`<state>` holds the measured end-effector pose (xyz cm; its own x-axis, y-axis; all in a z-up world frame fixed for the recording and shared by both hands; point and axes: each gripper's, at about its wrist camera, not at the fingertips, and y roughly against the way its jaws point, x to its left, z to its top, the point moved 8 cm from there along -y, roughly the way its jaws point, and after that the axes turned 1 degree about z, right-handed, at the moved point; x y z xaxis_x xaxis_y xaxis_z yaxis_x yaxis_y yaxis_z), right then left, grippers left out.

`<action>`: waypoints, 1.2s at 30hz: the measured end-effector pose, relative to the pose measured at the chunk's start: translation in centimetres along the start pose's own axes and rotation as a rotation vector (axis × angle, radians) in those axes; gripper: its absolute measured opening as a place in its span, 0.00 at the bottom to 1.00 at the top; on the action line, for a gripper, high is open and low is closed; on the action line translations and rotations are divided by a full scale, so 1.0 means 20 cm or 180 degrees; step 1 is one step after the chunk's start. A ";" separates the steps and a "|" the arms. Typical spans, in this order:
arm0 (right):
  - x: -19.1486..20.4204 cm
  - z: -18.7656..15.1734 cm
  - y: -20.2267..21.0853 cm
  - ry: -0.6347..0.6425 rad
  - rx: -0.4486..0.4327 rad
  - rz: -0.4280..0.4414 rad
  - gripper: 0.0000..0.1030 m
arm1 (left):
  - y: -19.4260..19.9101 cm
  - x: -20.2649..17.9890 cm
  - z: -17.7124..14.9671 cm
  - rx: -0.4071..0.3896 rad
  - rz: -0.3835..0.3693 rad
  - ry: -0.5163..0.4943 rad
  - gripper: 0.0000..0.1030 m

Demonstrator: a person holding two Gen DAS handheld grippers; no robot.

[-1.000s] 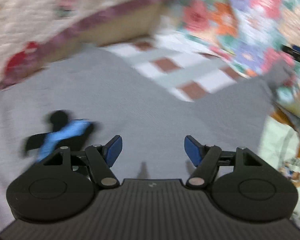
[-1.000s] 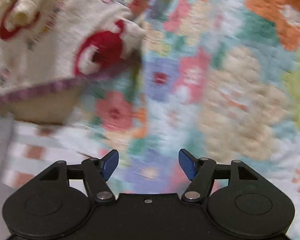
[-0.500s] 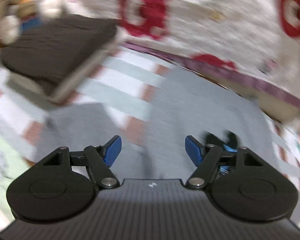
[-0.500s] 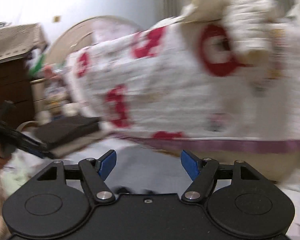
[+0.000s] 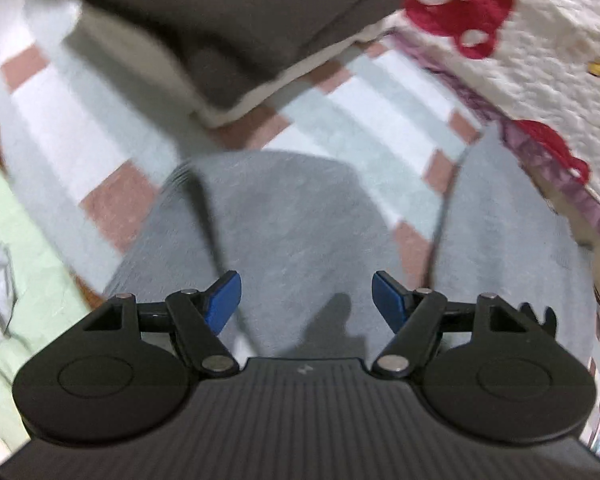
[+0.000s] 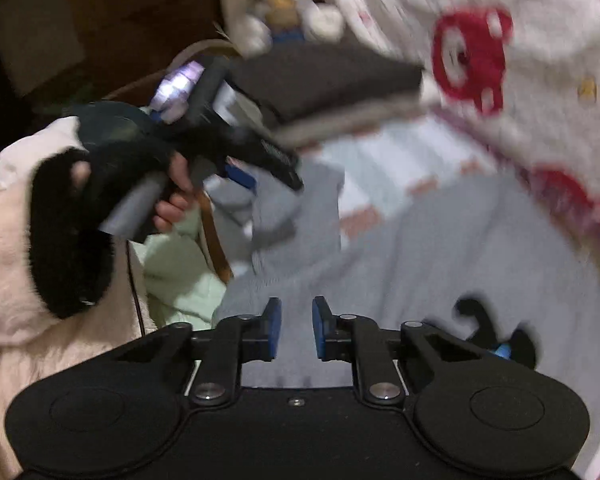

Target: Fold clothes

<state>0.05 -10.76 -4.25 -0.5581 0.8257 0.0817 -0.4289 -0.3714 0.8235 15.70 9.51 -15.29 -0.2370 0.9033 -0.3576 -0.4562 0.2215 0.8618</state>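
My right gripper (image 6: 293,328) now has its blue pads drawn close, a narrow gap left, where a moment ago they stood wide. It has swung from the white quilt (image 6: 520,60) down over the grey garment (image 6: 440,248), with my left hand (image 6: 172,196) in sight. My left gripper (image 5: 306,300) has turned toward the dark folded stack (image 5: 240,16)

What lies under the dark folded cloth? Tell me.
Under the dark folded cloth sits a pale folded layer, its edge showing along the front. Below that is the checked sheet. Whatever lies deeper inside the stack is covered.
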 end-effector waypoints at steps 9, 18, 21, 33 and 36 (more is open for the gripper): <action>0.07 -0.22 -0.34 -0.0643 -0.0292 -0.0169 0.16 | -0.15 0.05 -0.23 0.0641 -0.0575 0.0730 0.70; 0.15 -0.31 -0.38 -0.0162 -0.0139 -0.0003 0.44 | -0.16 -0.05 -0.21 0.0280 -0.0285 0.0114 0.72; 0.15 -0.32 -0.39 -0.0213 -0.0111 0.0128 0.47 | -0.16 -0.10 -0.19 0.0142 -0.0155 -0.0171 0.69; 0.15 -0.39 -0.43 -0.0221 0.0110 -0.0023 0.50 | 0.08 -0.22 -0.04 -0.0840 0.0214 -0.0877 0.06; 0.17 -0.40 -0.43 0.0016 0.0132 -0.0160 0.50 | 0.33 -0.16 0.07 -0.1403 0.0274 -0.0745 0.06</action>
<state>-3.89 -8.16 -15.54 -0.5402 0.8407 0.0369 -0.4267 -0.3115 0.8491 14.67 8.63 -7.95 -0.1140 0.9808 -0.1583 -0.7743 0.0121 0.6327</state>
